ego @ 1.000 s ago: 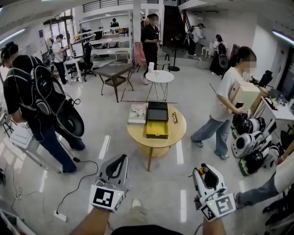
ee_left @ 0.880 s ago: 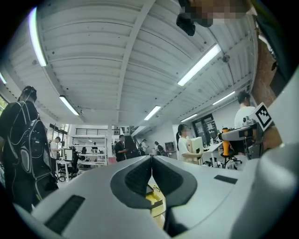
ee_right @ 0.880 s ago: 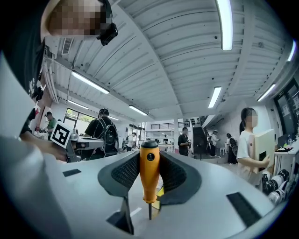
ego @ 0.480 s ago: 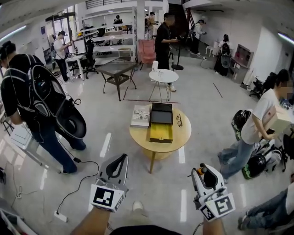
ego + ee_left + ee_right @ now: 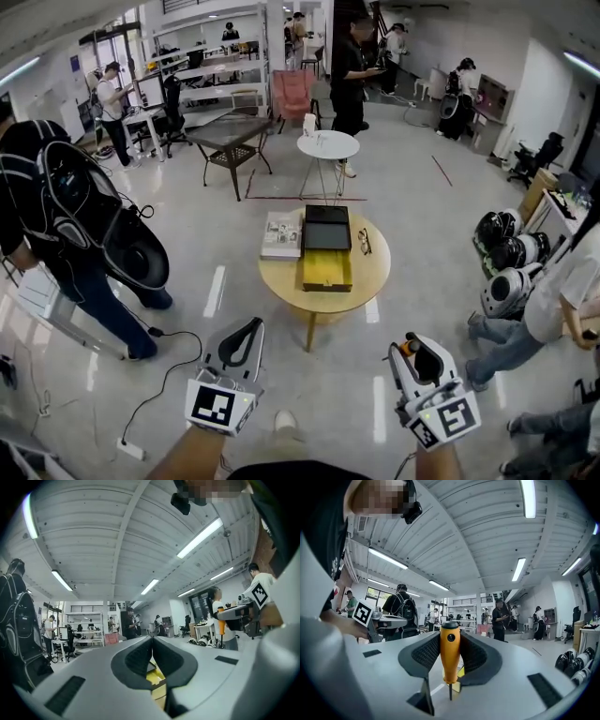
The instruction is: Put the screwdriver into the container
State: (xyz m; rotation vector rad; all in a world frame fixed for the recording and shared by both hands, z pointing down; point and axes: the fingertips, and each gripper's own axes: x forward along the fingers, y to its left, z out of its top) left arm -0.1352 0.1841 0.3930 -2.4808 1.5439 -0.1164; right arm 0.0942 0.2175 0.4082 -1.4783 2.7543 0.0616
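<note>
The right claw [image 5: 419, 358] is clamped on the orange handle of the screwdriver [image 5: 450, 654]. The tool stands upright between the ribbed pads with its thin shaft hanging below them, a grip that should let it drop shaft-first once the jaws part. Beside it, the left claw [image 5: 238, 345] has its jaws pressed together on nothing and seems to be idle, kept out of the way. Both point level towards the round desk [image 5: 367, 281], well ahead of them across the floor. On that desk, nearest the claws, lies the yellow container [image 5: 326, 270], open on top, with a black box [image 5: 326, 228] just beyond it. The screwdriver is far short of it, so the carry is not yet done.
</note>
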